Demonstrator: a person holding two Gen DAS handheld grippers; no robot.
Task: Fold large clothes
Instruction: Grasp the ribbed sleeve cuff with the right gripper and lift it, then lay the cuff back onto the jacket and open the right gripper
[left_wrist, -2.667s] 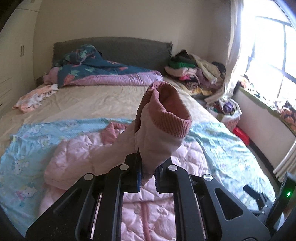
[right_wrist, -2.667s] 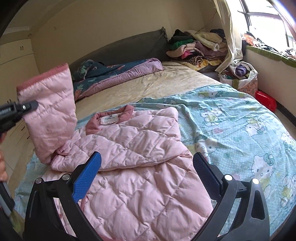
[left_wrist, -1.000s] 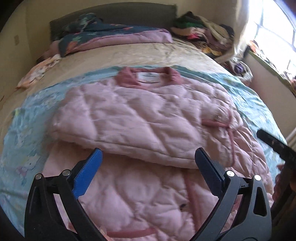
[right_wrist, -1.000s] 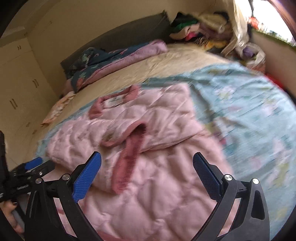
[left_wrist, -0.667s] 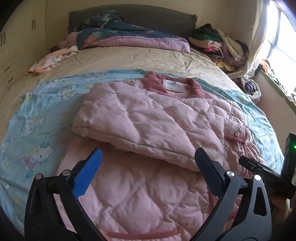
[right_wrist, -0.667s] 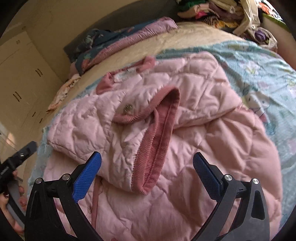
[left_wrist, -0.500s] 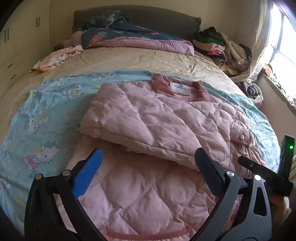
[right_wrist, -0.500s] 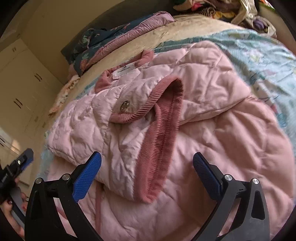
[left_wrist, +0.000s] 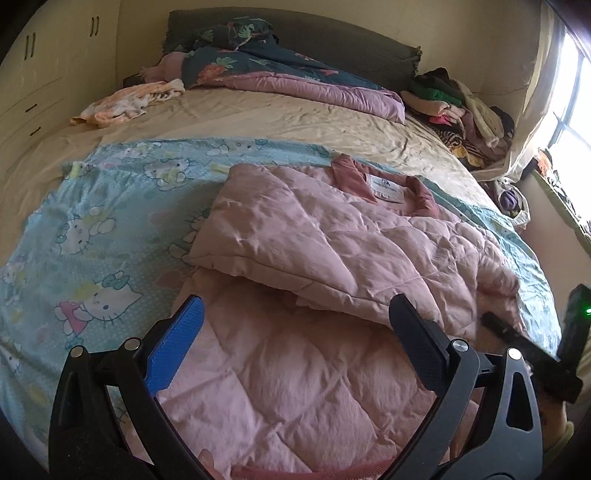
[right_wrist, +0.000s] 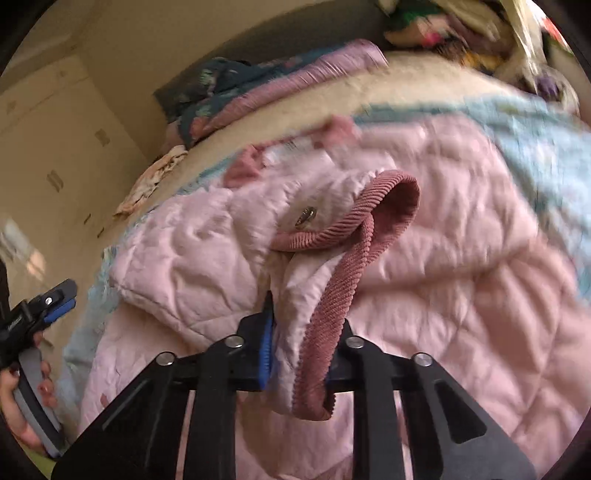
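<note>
You stand at the foot edge of a bed (left_wrist: 258, 122) in a bedroom, with pale cupboards along its left side and a bright window past its right side. A light blue cartoon-print sheet (left_wrist: 110, 229) covers the near half of the bed, and the pink quilted jacket (left_wrist: 332, 251) lies on it, collar toward the headboard, one sleeve folded across the body. A dark floral quilt (left_wrist: 280, 74) is bunched at the head edge, and a heap of clothes (left_wrist: 458, 110) fills the far right corner.

Your left gripper (left_wrist: 295, 332) hovers over the jacket's lower part near the foot edge, its jaws spread wide with nothing between them. Your right gripper (right_wrist: 299, 347) has its jaws pressed together, pinching the sleeve at its ribbed rose cuff (right_wrist: 354, 258), toward the bed's right edge.
</note>
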